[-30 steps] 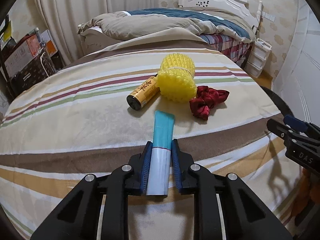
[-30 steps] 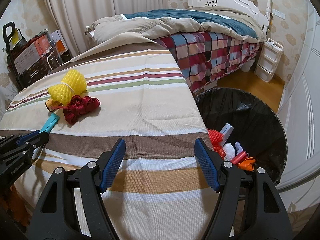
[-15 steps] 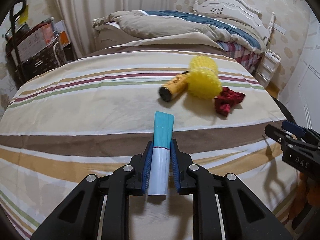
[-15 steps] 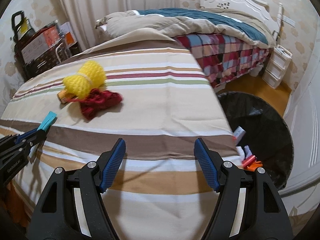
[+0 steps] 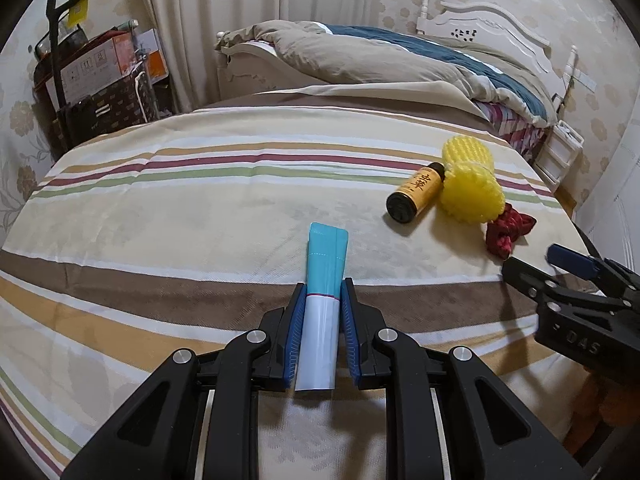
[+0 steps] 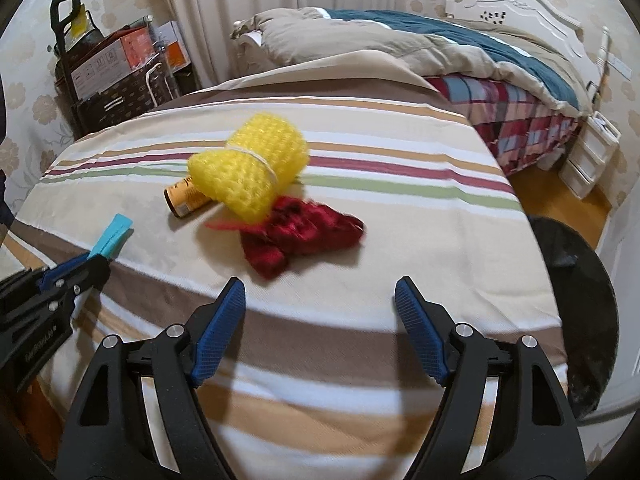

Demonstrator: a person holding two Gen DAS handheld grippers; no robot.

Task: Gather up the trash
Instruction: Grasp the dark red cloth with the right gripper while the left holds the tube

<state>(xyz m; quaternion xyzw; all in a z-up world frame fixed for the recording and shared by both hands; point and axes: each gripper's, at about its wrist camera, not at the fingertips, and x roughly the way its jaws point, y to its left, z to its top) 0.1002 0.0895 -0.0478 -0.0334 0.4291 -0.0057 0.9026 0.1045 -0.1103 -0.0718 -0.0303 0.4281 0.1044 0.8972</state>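
While left tool (image 5: 320, 334) clamps tube (image 5: 323, 280) | right tool (image 6: 320, 332) opening, empty | red cloth (image 6: 302, 234) just ahead

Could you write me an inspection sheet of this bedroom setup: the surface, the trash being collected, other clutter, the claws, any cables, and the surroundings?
Surface: striped sheet spread flat.
Job's things: blue and white tube held in the left claw; brown bottle, yellow foam net and red cloth lie bunched together on the sheet.
Clutter: nothing seen beyond these.
Claws: left claw shut on the tube; right claw empty, its jaws opening, facing the red cloth.
Cables: nothing seen.
Surroundings: black trash bin beside the sheet's right edge; bed behind; boxes on a cart at left; curtain.
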